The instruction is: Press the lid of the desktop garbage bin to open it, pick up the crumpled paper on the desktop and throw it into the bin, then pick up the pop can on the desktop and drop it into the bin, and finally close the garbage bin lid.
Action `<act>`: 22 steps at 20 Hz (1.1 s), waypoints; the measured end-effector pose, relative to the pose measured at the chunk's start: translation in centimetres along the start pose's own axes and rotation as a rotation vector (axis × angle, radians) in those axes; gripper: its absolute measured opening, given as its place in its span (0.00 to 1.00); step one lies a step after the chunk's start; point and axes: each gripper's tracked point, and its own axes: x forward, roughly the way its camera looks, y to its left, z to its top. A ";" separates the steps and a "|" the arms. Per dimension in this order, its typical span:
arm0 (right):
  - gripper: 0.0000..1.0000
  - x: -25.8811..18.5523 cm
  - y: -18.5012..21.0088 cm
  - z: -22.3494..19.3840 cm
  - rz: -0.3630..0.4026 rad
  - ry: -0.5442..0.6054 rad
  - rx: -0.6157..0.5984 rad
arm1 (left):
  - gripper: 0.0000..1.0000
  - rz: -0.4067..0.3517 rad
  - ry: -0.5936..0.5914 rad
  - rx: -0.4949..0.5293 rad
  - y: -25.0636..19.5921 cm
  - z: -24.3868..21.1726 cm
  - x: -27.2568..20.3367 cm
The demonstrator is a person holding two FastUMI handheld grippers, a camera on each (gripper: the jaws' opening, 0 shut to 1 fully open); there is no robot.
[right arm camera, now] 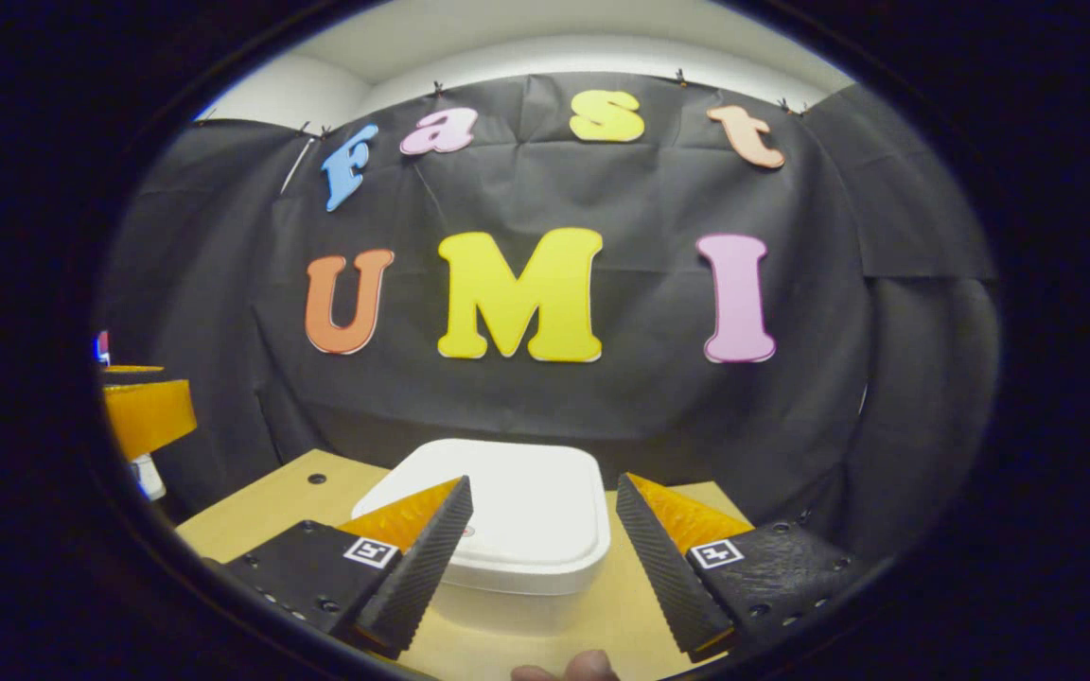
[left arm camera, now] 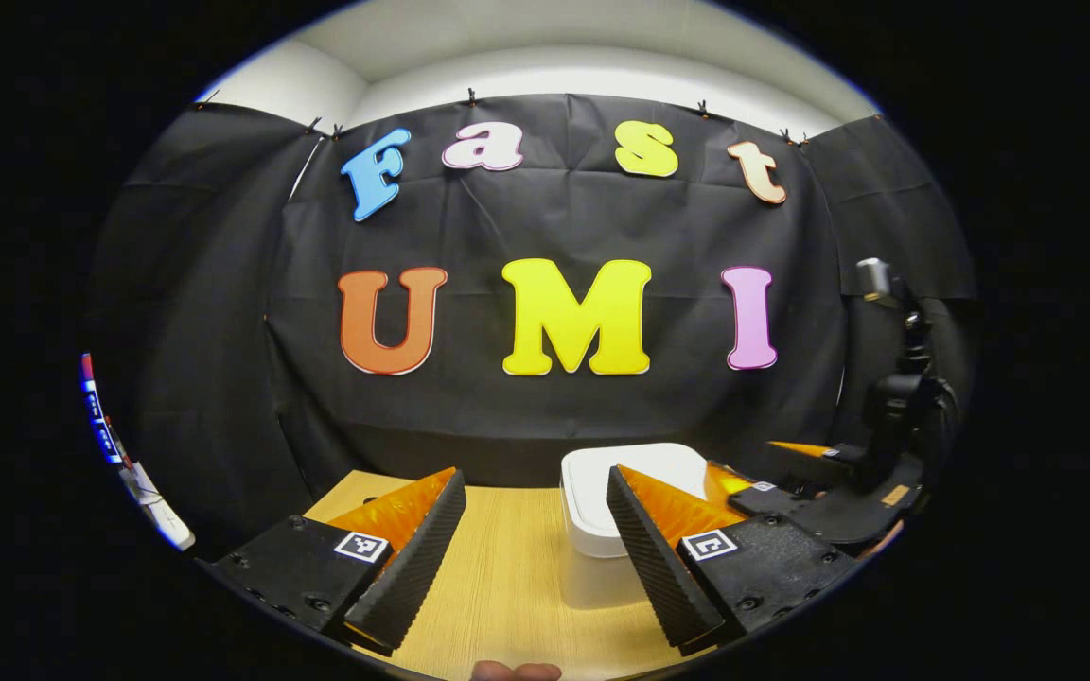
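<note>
While the wooden desktop [right arm camera: 280,506] spreads below, the white garbage bin [right arm camera: 517,511] stands on it near the black wall, its lid down. Above it the right gripper [right arm camera: 537,539] hovers, jaws wide and empty; the left gripper [left arm camera: 534,530], beside, gapes likewise.

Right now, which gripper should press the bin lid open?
Right. In the right gripper view the right gripper is open with the closed lid of the bin centred between its fingers. In the left gripper view the left gripper has the bin off to one side.
</note>
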 end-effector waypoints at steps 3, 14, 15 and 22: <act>0.96 -2.5 -1.8 2.6 -0.028 -0.071 -0.039 | 0.96 -0.004 -0.045 0.009 -1.1 1.7 0.9; 0.95 -5.1 -4.3 5.2 -0.062 -0.111 0.016 | 0.96 -0.004 -0.075 -0.032 -3.8 2.6 1.6; 0.95 -5.1 -4.2 5.3 -0.058 -0.109 0.017 | 0.97 0.005 -0.075 -0.027 -3.6 2.5 1.4; 0.95 -5.3 -3.8 5.8 -0.037 -0.104 0.011 | 0.97 0.037 -0.081 -0.031 -3.5 2.2 1.2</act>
